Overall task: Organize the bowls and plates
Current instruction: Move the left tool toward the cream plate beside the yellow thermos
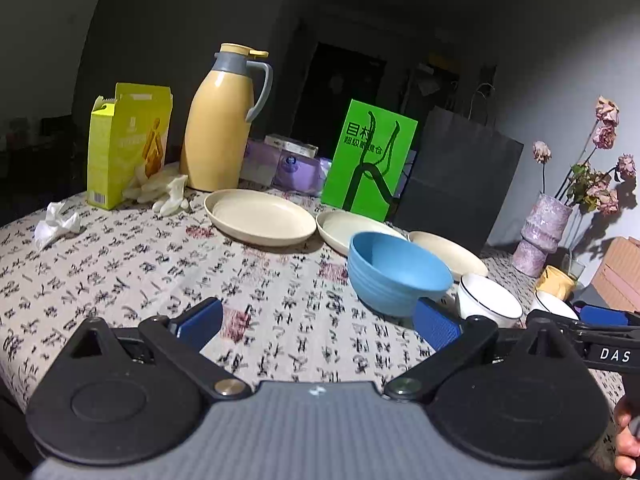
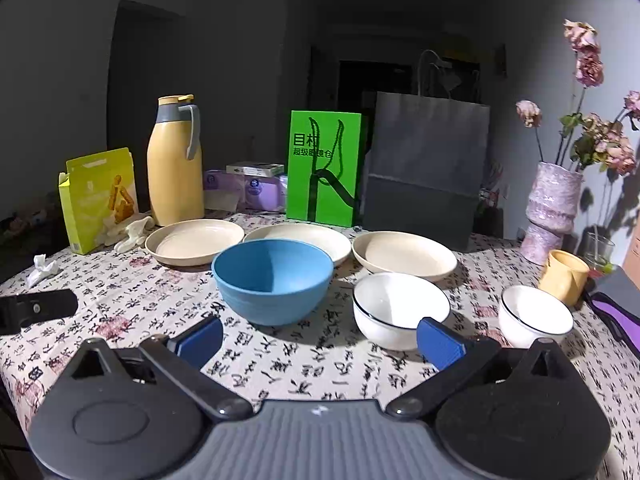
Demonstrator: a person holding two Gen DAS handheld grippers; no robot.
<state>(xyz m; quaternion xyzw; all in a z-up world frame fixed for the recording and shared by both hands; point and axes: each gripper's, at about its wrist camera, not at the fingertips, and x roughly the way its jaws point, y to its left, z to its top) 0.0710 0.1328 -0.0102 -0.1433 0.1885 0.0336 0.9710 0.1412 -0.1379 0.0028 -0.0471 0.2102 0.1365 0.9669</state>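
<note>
Three cream plates stand in a row on the patterned tablecloth: left, middle, right. A blue bowl sits in front of them; it also shows in the left wrist view. Two white bowls with dark rims stand to its right, one near and one farther right. My left gripper is open and empty, left of the blue bowl. My right gripper is open and empty, in front of the blue bowl and the near white bowl.
At the back stand a yellow thermos, a yellow box, a green box, a dark paper bag and a vase of dried flowers. A yellow cup stands at right. A crumpled tissue lies at left.
</note>
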